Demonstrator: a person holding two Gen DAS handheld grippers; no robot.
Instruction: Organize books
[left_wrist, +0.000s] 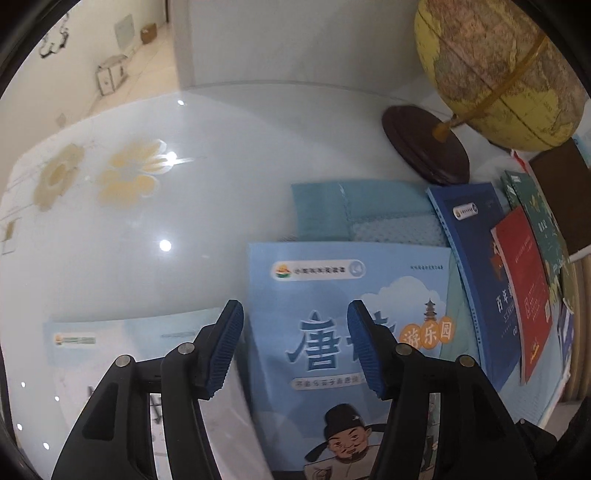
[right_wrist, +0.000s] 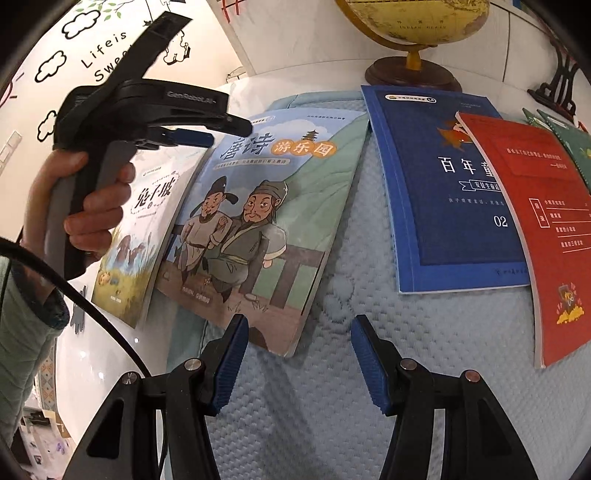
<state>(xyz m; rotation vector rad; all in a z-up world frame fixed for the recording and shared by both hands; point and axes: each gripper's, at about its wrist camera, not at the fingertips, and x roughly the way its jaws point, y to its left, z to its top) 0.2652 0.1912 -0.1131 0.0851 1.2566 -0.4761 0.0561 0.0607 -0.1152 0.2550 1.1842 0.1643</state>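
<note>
Blue-padded left gripper (left_wrist: 293, 345) hangs mid-frame over my poetry book (left_wrist: 347, 332), jaws apart, empty; right gripper (right_wrist: 299, 363), lower centre, likewise gapes over mat (right_wrist: 332, 387).

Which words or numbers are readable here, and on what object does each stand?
"唐诗 游乐园": light blue book
"兔子坡": white book
"百年童", "02": dark blue book
"GenRobot.AI": left gripper
"Lifeis Swee": wall sticker
"目录": red book
Small print, globe lettering: unreadable.
</note>
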